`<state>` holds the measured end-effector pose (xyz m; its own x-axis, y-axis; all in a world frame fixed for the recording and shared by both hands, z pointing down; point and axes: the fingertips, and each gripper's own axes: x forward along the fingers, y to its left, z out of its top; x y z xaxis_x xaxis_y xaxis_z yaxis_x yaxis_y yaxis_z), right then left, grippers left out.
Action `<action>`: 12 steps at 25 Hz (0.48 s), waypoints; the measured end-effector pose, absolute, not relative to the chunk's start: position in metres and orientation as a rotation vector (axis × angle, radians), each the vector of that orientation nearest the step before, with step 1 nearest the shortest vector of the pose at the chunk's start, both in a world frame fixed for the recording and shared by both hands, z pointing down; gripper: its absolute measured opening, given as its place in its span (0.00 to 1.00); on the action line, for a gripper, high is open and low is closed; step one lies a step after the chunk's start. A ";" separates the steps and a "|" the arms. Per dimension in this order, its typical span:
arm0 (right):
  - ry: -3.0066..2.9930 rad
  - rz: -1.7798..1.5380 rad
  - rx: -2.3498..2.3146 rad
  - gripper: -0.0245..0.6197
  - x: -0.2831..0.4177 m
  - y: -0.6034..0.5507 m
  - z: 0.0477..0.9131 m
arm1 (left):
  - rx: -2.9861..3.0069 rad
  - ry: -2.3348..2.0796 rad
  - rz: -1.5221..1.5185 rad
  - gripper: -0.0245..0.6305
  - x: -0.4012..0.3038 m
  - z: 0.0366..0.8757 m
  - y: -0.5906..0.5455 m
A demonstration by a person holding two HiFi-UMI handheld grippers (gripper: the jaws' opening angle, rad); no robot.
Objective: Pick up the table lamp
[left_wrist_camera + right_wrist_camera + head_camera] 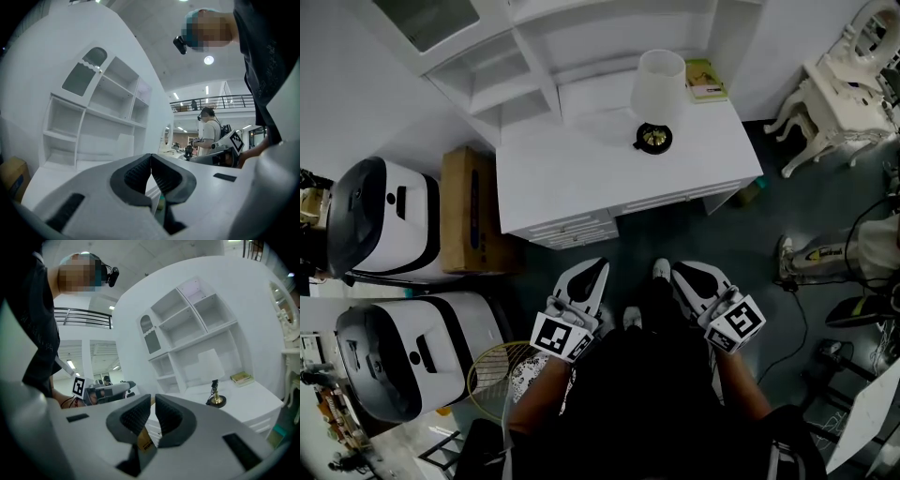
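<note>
The table lamp [657, 94] stands upright at the back of the white desk [581, 178]; it has a white shade and a black-and-gold round base [653, 139]. In the right gripper view the lamp [213, 380] shows far ahead, right of the jaws. Both grippers are held low in front of the person, well short of the desk's front edge. My left gripper [598, 266] [151, 159] is shut with nothing in it. My right gripper [678, 271] [153, 401] is also shut and empty. Both point roughly level toward the desk.
A green book [706, 80] lies beside the lamp. White shelves [534, 56] rise behind the desk. A cardboard box [469, 211] and two white-and-black machines [384, 220] stand to the left, with a racket [502, 375] near them. A white ornate table [839, 103] is on the right, and another person [211, 133] stands in the distance.
</note>
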<state>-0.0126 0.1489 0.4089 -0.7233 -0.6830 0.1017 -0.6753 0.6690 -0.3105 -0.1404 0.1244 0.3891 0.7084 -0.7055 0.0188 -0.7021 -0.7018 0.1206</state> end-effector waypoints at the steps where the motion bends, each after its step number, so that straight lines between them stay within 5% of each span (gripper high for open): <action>1: 2.850 -0.526 -1.158 0.11 -0.009 0.142 0.412 | 2.784 -1.155 -0.044 0.06 -0.136 0.390 0.117; 12: 2.869 -0.566 -1.096 0.11 0.031 0.045 0.422 | 2.784 -1.152 -0.008 0.07 -0.089 0.389 0.027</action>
<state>0.0315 0.0447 0.4221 -0.7536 -0.6481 0.1099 -0.6413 0.6879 -0.3399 -0.0895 0.0267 0.3893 0.7087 -0.7041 0.0444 -0.7034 -0.7005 0.1206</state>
